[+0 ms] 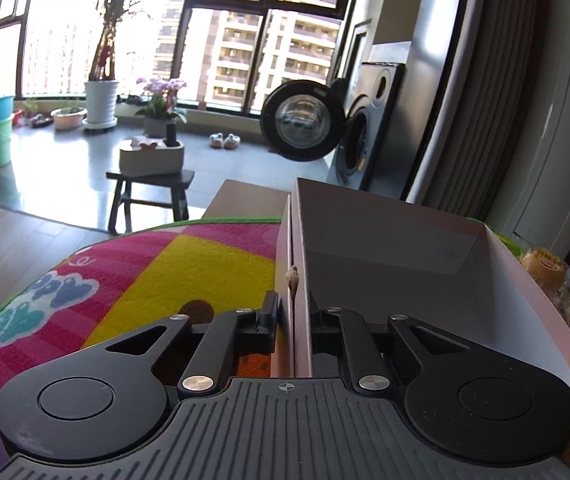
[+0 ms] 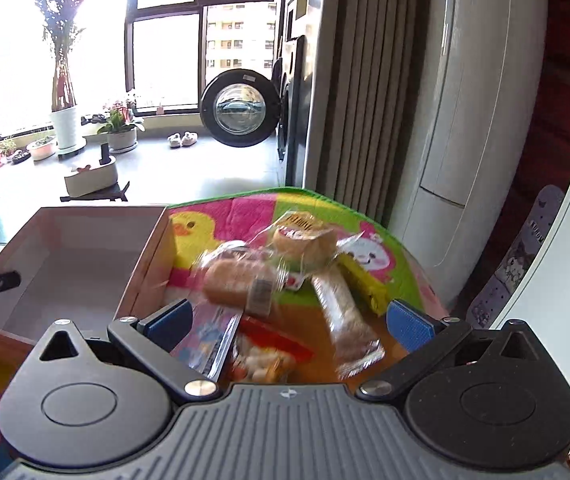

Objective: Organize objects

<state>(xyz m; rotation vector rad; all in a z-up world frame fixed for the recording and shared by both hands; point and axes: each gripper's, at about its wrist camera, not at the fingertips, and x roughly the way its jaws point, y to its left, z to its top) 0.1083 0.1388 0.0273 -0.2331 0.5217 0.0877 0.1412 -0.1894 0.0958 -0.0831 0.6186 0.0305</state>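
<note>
Jaws: left gripper (image 1: 292, 320) clamped on the box (image 1: 405, 256) wall; right gripper (image 2: 289, 320) spread wide above the snack packets (image 2: 269, 280), lower centre. One packet should be centred before closing.

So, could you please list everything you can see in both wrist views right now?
Box: one, pinkish-brown, open and empty, on the mat.
Play mat: one, multicoloured with green edge, under everything.
Wrapped buns: two, tan in clear wrap, right of the box.
Long snack bar: one, pale in clear wrap, beside the buns.
Yellow packet: one, yellow, behind the bar.
Snack bag: one, red and orange, nearest the right gripper.
Washing machine: one, dark, door open, by the window.
Stool: one, black, holding a white tray.
Left gripper: shut on the box wall.
Right gripper: open over the snacks.
</note>
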